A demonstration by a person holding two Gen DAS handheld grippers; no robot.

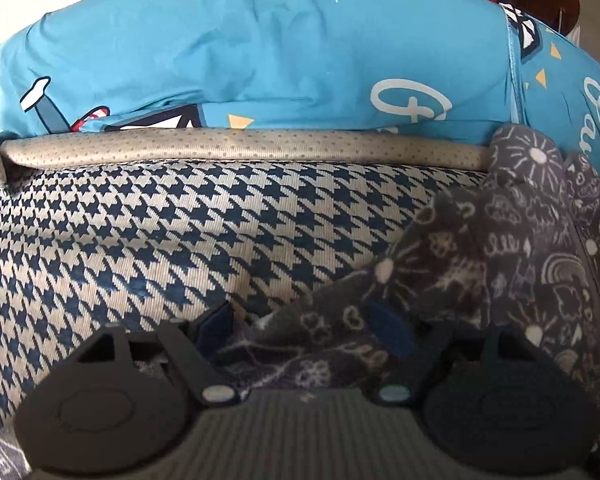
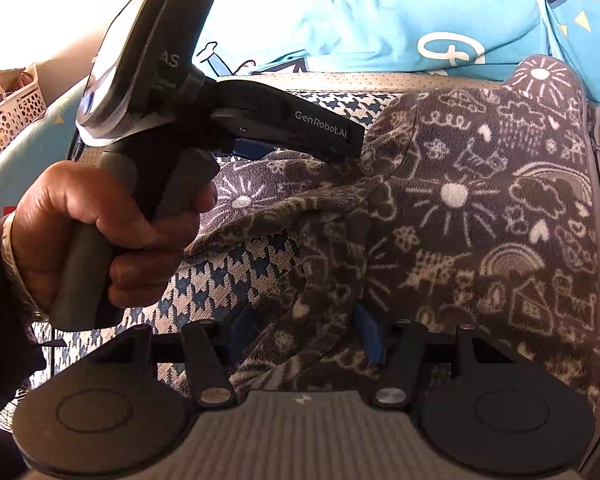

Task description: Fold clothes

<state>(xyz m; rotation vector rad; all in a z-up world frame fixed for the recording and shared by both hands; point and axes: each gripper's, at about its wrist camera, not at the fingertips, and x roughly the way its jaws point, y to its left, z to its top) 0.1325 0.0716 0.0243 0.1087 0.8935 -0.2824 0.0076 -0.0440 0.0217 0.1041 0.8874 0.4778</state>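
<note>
A dark grey fleece garment (image 1: 480, 264) with white doodle prints lies on a blue-and-beige houndstooth mat (image 1: 140, 232). In the left wrist view a fold of it runs between the blue fingertips of my left gripper (image 1: 304, 326), which stand wide apart. The right wrist view shows the garment (image 2: 480, 208) spread to the right, and a hand (image 2: 100, 232) holding the left gripper (image 2: 352, 140) low over a raised fold. My right gripper (image 2: 304, 332) straddles the garment's near edge with its fingers apart.
Rolled blue bedding with cartoon prints (image 1: 260, 48) lies along the mat's far edge behind a beige dotted border (image 1: 240, 146). A perforated white basket (image 2: 8, 108) stands at the far left in the right wrist view. Bare mat lies left of the garment.
</note>
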